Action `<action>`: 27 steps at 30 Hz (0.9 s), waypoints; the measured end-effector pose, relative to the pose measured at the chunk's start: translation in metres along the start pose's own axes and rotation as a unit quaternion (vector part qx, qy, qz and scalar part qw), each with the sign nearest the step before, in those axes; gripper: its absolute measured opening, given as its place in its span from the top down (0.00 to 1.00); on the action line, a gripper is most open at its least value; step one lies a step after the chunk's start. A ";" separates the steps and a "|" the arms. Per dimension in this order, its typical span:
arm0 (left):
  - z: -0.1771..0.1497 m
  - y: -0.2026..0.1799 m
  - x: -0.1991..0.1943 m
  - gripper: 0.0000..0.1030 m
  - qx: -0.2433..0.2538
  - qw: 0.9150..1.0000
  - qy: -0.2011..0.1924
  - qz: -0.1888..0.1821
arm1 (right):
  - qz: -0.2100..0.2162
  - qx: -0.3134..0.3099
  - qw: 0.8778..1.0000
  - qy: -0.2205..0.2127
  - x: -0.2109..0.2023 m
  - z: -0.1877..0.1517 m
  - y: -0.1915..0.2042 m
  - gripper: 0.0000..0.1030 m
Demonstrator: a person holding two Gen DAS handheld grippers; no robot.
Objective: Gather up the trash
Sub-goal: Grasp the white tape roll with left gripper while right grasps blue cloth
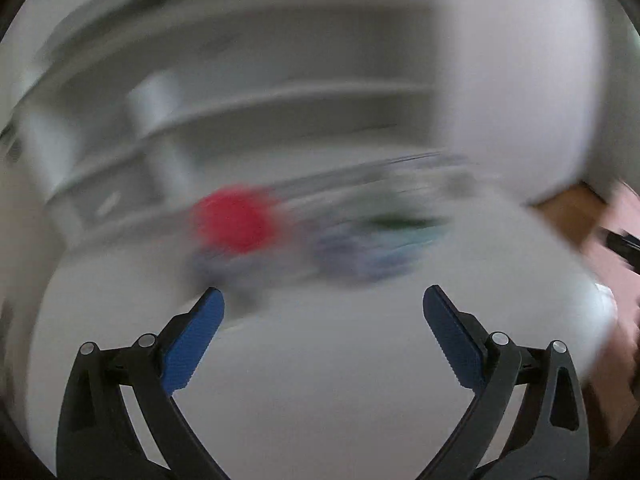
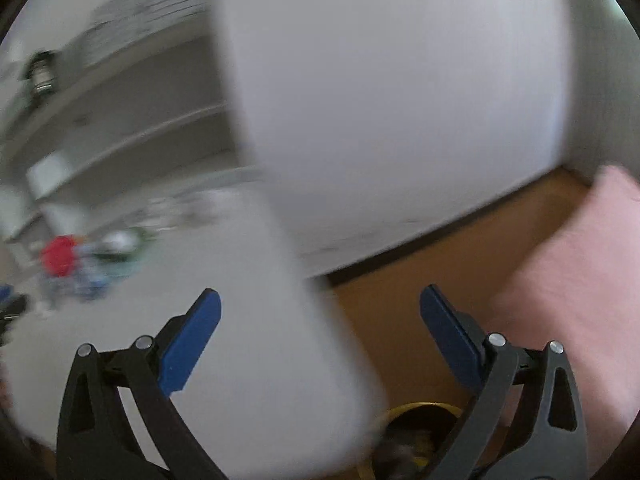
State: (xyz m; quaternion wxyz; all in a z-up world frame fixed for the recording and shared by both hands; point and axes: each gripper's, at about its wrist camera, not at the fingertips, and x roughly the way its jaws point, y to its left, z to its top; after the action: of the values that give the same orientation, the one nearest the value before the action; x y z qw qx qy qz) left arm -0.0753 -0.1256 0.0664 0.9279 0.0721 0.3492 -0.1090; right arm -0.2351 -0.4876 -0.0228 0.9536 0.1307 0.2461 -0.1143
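Both views heavily motion-blurred, detail limited

Left gripper [image 1: 323,300]: jaws spread wide, nothing between the blue pads [image 1: 192,344], hovering over the white table [image 1: 320,380]. Trash pile [image 1: 320,236] sits on the table at 12 o'clock from the tips, well apart from them: a red blob [image 1: 234,218] at 11 o'clock, bluish-purple and green smears just right of it. Can't tell individual items. White shelving [image 1: 280,96] behind the table

Right gripper [image 2: 320,300]: also wide open, empty. It straddles the table edge [image 2: 320,312], left pad over white top, right pad over brown floor [image 2: 400,320]. Same trash cluster [image 2: 80,260] far off at 10 o'clock, red piece [image 2: 59,255] on its left. Pink fabric [image 2: 560,280] at 3 o'clock. Yellow-rimmed dark container [image 2: 416,412] at 6 o'clock, below the table edge, contents too blurred to read. White wall [image 2: 400,100] fills 12 o'clock
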 end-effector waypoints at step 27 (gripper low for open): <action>-0.007 0.113 0.080 0.48 -0.014 0.996 0.090 -0.015 | 0.203 -0.243 0.935 0.162 0.143 0.004 0.285 0.60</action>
State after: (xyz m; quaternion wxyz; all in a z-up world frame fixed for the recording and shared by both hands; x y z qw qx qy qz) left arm 0.0072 -0.0276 0.0146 0.8918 0.0636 0.4339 -0.1112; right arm -0.0313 -0.2432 -0.0361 0.9064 -0.0409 0.3855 0.1676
